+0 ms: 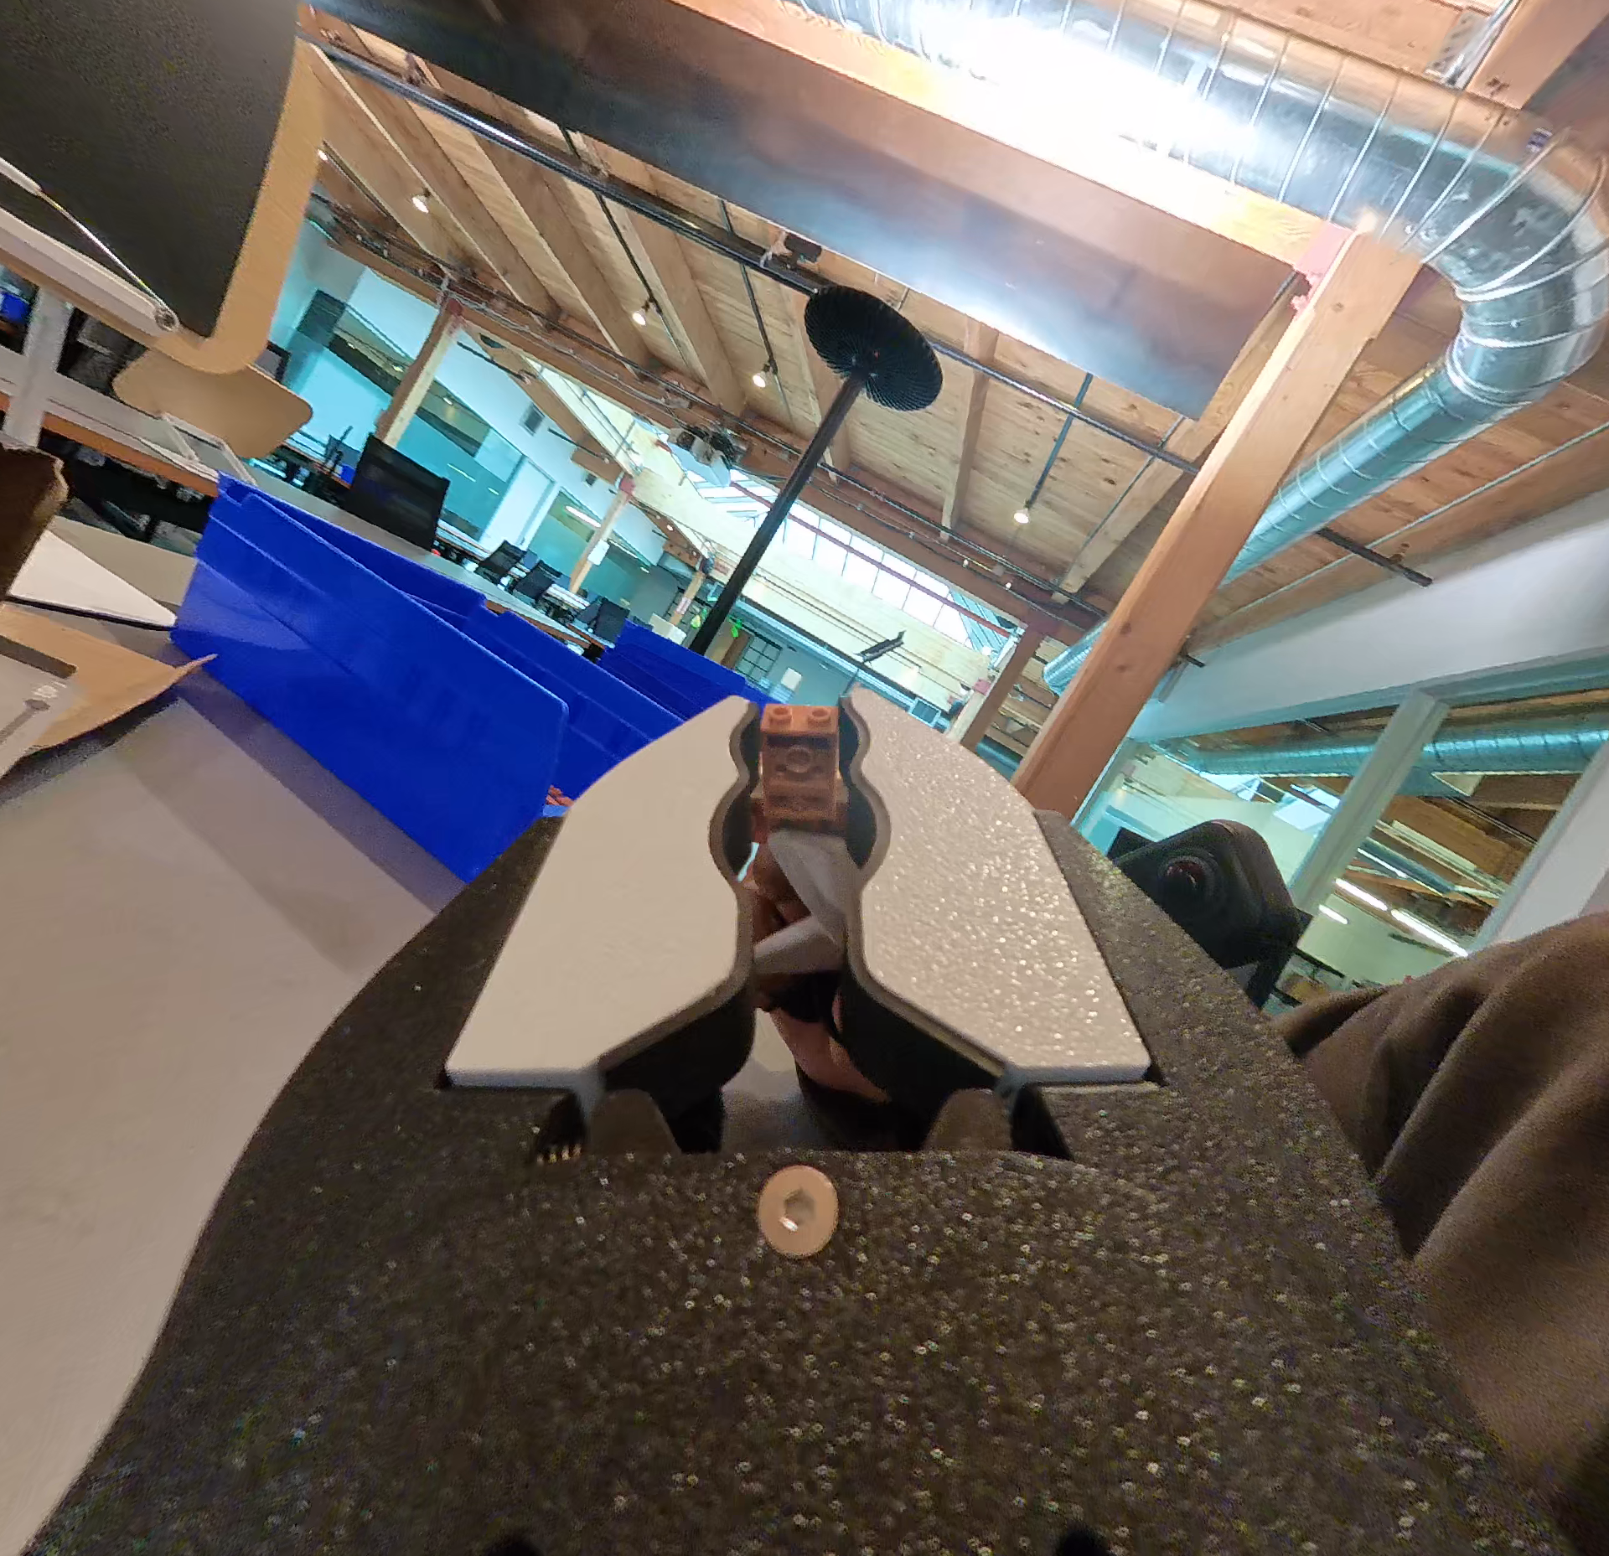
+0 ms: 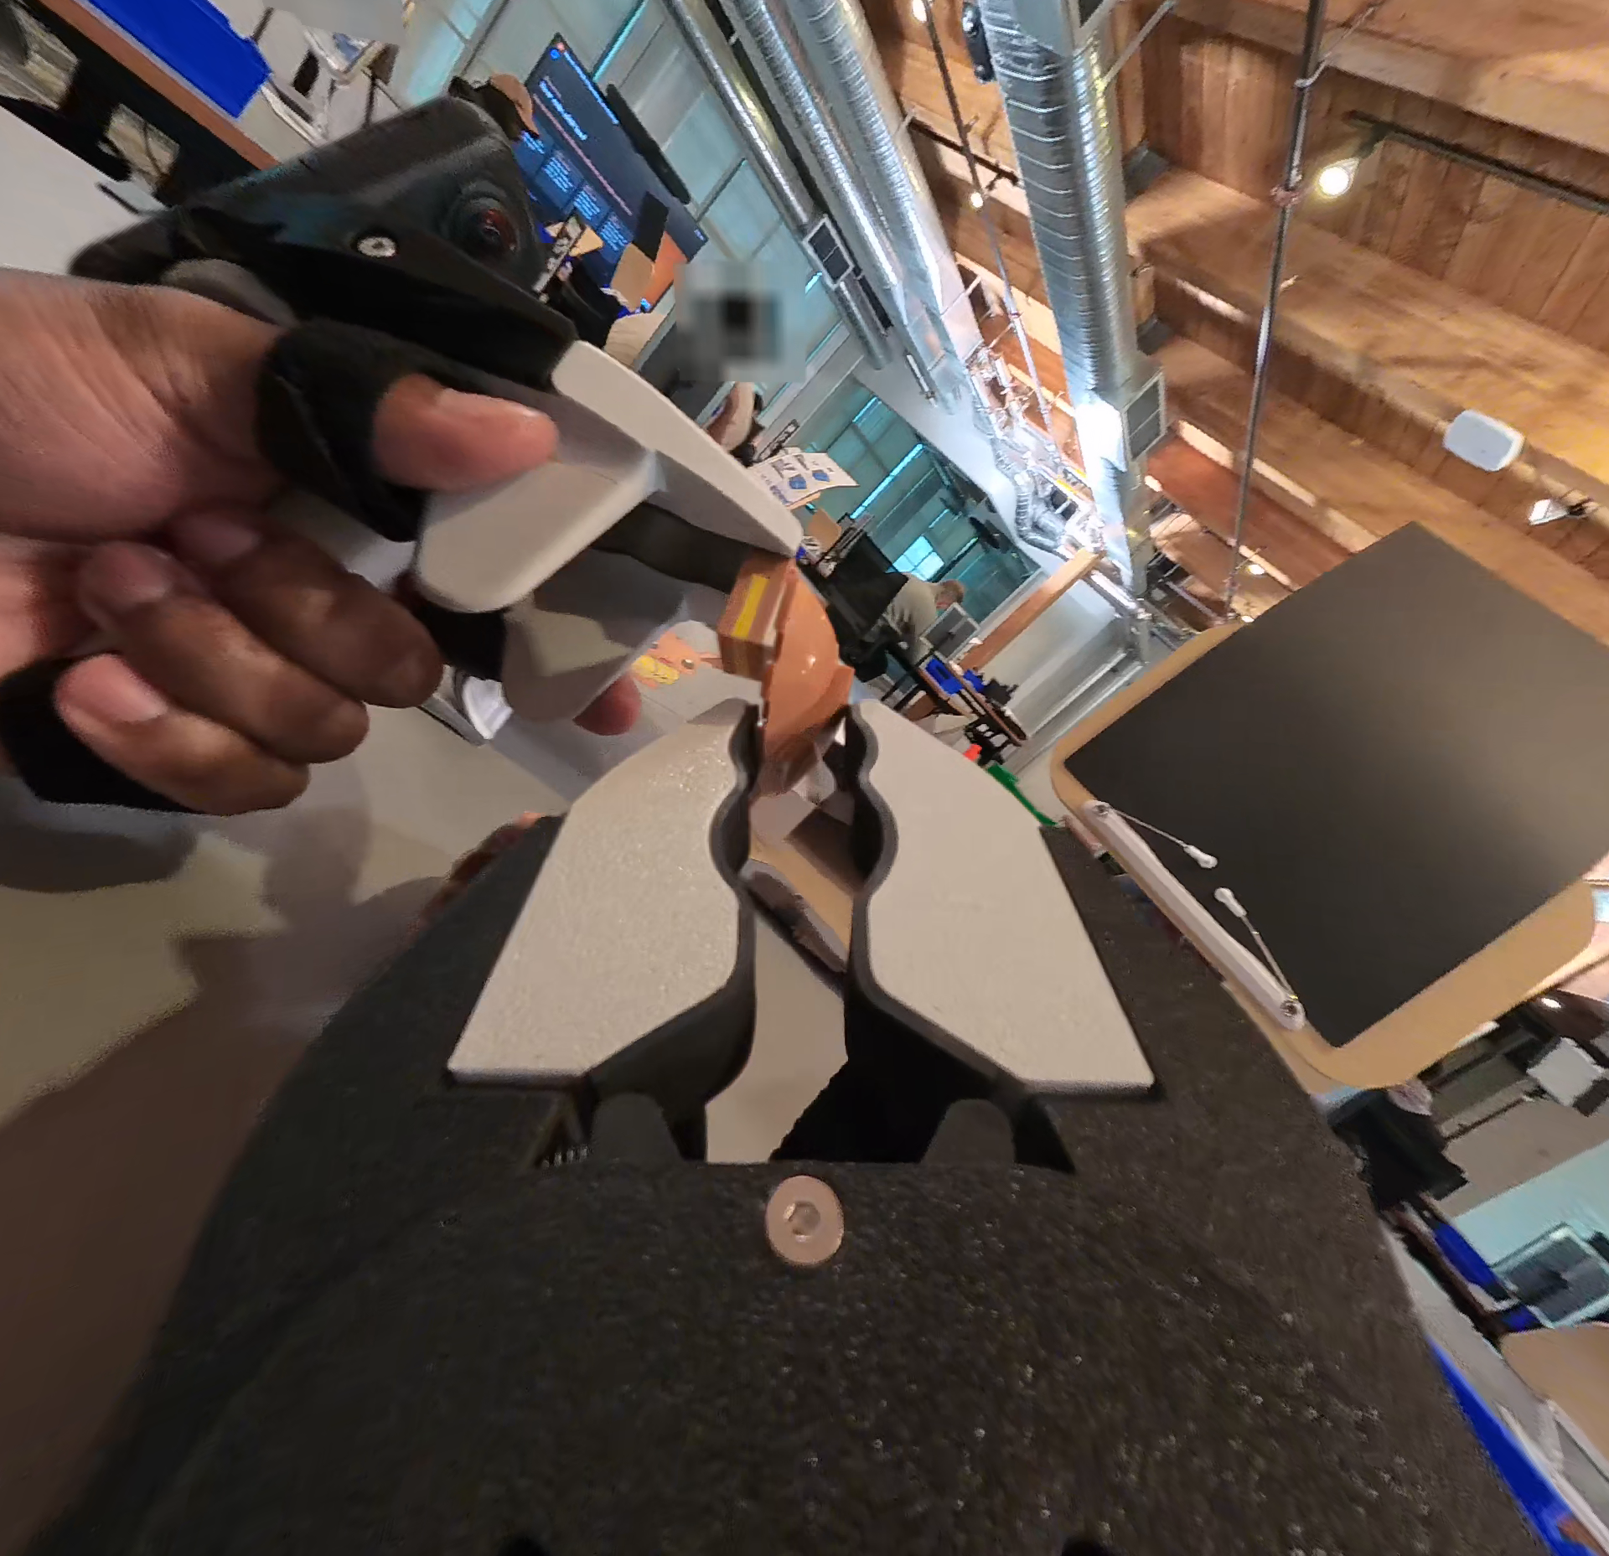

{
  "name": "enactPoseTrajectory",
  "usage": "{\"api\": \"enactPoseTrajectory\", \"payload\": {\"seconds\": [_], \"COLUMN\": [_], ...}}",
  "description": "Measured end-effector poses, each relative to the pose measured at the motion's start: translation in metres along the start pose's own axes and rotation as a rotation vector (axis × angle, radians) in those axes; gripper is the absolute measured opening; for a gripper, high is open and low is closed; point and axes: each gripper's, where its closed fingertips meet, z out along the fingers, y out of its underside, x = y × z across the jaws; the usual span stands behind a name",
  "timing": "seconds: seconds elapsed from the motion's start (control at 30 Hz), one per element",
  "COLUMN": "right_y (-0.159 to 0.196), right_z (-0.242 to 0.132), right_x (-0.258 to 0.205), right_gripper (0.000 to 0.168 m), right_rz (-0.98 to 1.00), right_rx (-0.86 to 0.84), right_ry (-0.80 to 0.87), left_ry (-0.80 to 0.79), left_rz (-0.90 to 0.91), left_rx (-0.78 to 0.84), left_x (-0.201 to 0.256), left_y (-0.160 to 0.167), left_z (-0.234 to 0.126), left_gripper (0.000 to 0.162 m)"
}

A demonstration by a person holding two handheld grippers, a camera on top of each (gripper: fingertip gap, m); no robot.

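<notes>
Holding one brown brick (image 1: 799,765) between us, we have both grippers meeting in the air above the table (image 1: 174,905), well clear of its surface. The left gripper (image 1: 797,735) has its jaws drawn nearly together, pinching the brick's flat sides at the very tips, studs facing up. The right gripper (image 2: 801,744) has its jaws at a narrow gap too, and the lower edge of the brick's rounded part sits between its tips. We judge both holds shallow, so squeezing evenly and keeping the tips square matters. A hand (image 2: 174,513) grasps the left gripper. Blue bins (image 1: 374,670) stand toward the table's far edge.
</notes>
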Motion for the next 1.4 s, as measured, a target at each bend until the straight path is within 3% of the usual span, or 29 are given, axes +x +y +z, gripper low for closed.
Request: {"api": "enactPoseTrajectory", "payload": {"seconds": [0.07,0.47,0.7,0.83,1.0,1.13,1.4], "right_y": [0.0,-0.002,-0.003,-0.002,-0.004,-0.006,-0.01], "right_z": [-0.002,-0.004,-0.005,-0.004,-0.005,-0.007,-0.015], "right_x": [0.005,0.006,-0.002,-0.004,-0.009,-0.008,-0.014], "right_gripper": [0.011,0.011,0.011,0.011,0.023,0.013,0.011], "right_rz": [-0.02,-0.037,-0.082,-0.082,-0.105,-0.112,0.017], "right_rx": [0.005,0.022,0.038,0.037,0.043,0.056,0.119], "right_ry": [0.026,0.026,-0.006,-0.018,-0.036,-0.047,-0.196], "left_ry": [0.015,0.058,0.041,0.025,-0.02,-0.047,-0.068], "left_rz": [0.001,0.02,0.068,0.126,0.127,0.185,0.327], "left_rx": [-0.038,-0.2,-0.225,-0.236,-0.239,-0.271,-0.313], "left_x": [0.001,0.009,0.008,0.007,0.0,-0.002,0.0], "left_y": [0.004,0.026,0.028,0.028,0.026,0.029,0.03], "left_z": [0.0,0.004,0.003,0.001,-0.001,-0.001,-0.003], "left_gripper": [0.016,0.027,0.026,0.018,0.018,0.017,0.018]}}
